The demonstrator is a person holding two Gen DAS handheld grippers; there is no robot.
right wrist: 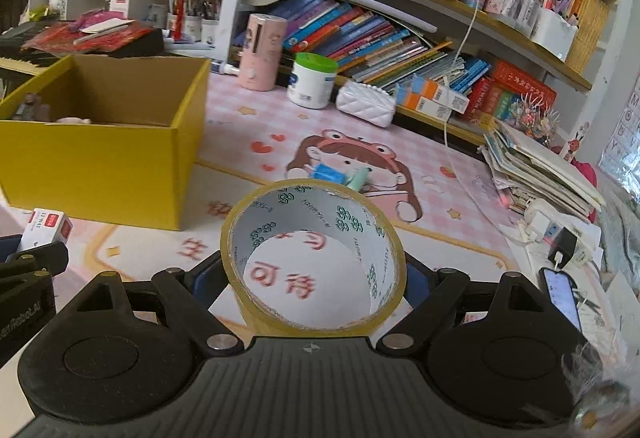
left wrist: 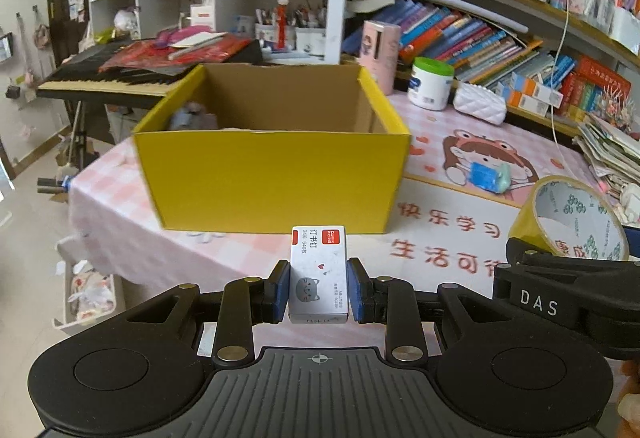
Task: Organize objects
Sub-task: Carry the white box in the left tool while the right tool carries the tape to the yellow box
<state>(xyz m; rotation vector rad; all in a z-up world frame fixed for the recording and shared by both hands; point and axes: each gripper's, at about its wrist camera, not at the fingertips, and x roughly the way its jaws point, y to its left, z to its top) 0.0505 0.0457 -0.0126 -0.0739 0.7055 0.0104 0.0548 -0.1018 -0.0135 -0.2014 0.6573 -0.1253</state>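
Note:
My left gripper point(left wrist: 319, 290) is shut on a small white staple box point(left wrist: 319, 270) with a red label and a cat drawing, held just in front of the yellow cardboard box point(left wrist: 272, 182). That open box point(right wrist: 92, 166) holds a few small items at its left side. My right gripper point(right wrist: 312, 274) is shut on a wide roll of yellowish packing tape point(right wrist: 312, 258), its hole facing the camera. In the left wrist view the tape roll point(left wrist: 568, 222) and the right gripper's black body show at the right edge. The staple box point(right wrist: 46, 228) shows at the left edge of the right wrist view.
A pink checked mat with a cartoon girl point(right wrist: 352, 166) covers the desk. A blue toy point(left wrist: 490, 176) lies on it. A pink canister point(right wrist: 262, 52), a green-lidded jar point(right wrist: 314, 80) and a white quilted pouch point(right wrist: 366, 104) stand before the bookshelves. Papers point(right wrist: 536, 166) and a phone point(right wrist: 562, 294) lie right.

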